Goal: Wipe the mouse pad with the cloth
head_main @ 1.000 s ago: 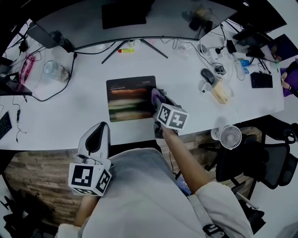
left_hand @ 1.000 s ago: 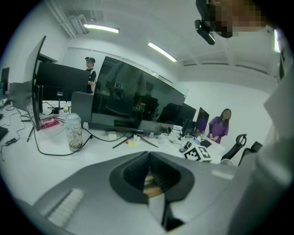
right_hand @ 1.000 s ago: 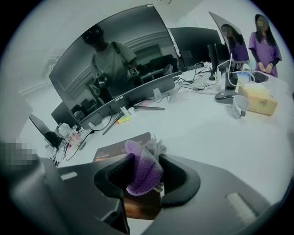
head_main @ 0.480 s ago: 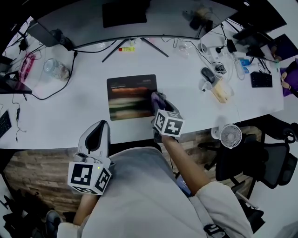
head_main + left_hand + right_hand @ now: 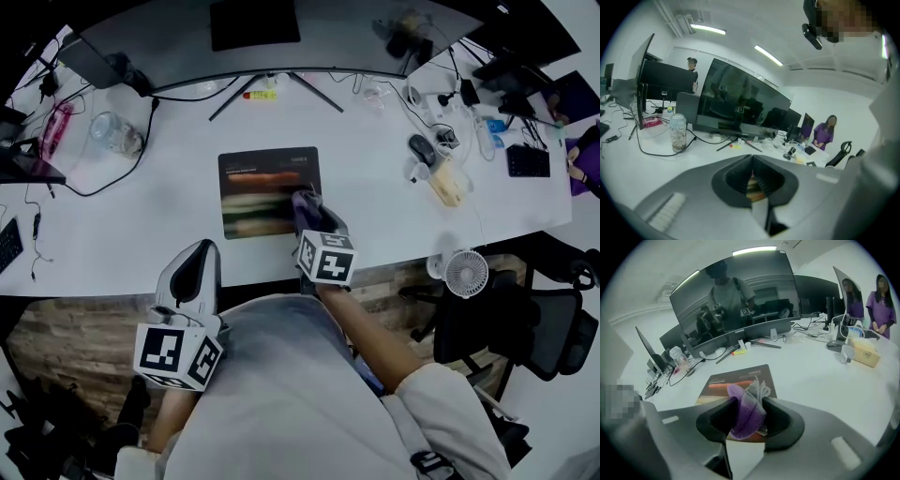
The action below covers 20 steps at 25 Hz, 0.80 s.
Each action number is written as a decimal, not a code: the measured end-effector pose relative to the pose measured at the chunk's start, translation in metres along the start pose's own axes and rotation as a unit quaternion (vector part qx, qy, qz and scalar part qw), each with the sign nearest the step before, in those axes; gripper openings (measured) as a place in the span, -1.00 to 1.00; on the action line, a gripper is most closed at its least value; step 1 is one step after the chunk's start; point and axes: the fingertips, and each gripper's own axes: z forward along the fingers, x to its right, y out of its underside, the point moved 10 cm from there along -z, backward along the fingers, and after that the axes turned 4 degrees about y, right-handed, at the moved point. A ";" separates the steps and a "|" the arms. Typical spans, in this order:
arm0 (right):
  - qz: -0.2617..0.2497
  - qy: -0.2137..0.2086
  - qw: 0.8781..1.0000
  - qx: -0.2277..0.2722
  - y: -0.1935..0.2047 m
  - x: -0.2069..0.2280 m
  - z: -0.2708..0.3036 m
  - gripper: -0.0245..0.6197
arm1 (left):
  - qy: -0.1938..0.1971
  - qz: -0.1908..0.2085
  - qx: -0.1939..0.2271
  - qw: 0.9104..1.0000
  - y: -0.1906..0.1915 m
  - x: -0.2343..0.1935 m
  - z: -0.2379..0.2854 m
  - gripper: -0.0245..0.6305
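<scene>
Mid-wipe, I'd say: the right gripper pinches the cloth on the mouse pad just ahead of it. Next wants a firm sweep leftward; the left gripper hangs pressed together, empty.

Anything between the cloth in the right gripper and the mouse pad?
Nothing visible. The right gripper is shut on the purple cloth, right at the near right edge of the mouse pad. Nothing else lies on the pad. Whether the cloth touches it, I cannot tell.
</scene>
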 end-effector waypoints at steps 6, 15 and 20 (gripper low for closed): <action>0.008 -0.009 1.000 -0.007 0.000 -0.010 0.003 -0.42 | -0.007 -0.005 -0.001 1.000 0.001 -0.004 -0.003 -0.93; 0.015 -0.018 1.000 -0.015 0.001 -0.020 0.005 -0.42 | -0.012 -0.013 0.006 1.000 0.001 -0.011 -0.008 -0.93; 0.017 -0.024 0.999 -0.018 0.002 -0.029 0.006 -0.42 | -0.015 -0.014 0.004 1.000 0.001 -0.014 -0.010 -0.93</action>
